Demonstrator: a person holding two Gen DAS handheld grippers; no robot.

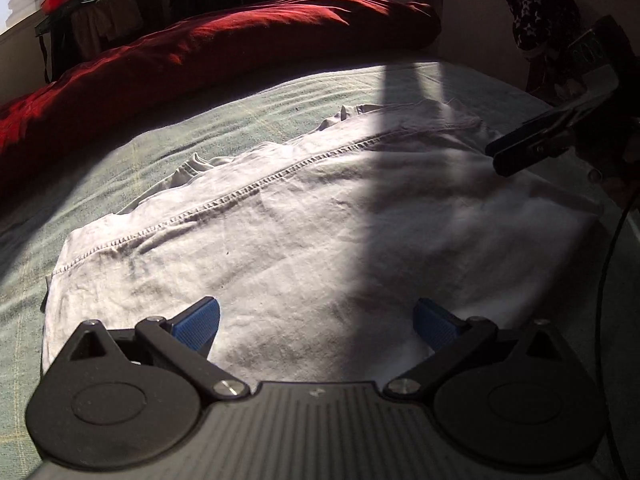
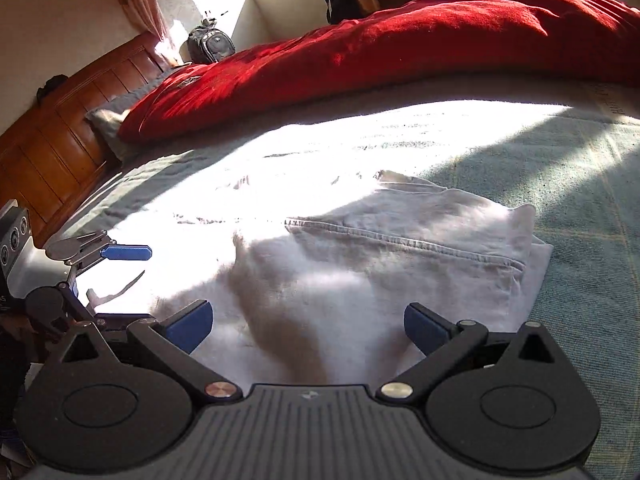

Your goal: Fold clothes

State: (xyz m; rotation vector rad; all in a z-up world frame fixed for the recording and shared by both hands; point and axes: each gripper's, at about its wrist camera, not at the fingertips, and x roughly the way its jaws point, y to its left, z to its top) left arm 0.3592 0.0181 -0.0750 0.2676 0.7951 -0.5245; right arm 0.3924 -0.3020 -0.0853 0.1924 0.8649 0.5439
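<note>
A white garment (image 1: pixel 304 216) with a stitched hem lies folded flat on the green bedspread (image 1: pixel 100 160). It also shows in the right wrist view (image 2: pixel 380 264), partly in bright sun. My left gripper (image 1: pixel 316 326) is open, its blue pads just above the garment's near edge, holding nothing. My right gripper (image 2: pixel 308 326) is open and empty over the garment's near edge. The right gripper also appears at the right of the left wrist view (image 1: pixel 520 148). The left gripper shows at the left of the right wrist view (image 2: pixel 124 254).
A long red pillow (image 1: pixel 224 48) lies across the far side of the bed; it shows in the right wrist view (image 2: pixel 400 36) too. A wooden headboard (image 2: pixel 60 128) stands at left. A dark backpack (image 2: pixel 210 44) and hanging clothes (image 1: pixel 108 20) sit beyond the bed.
</note>
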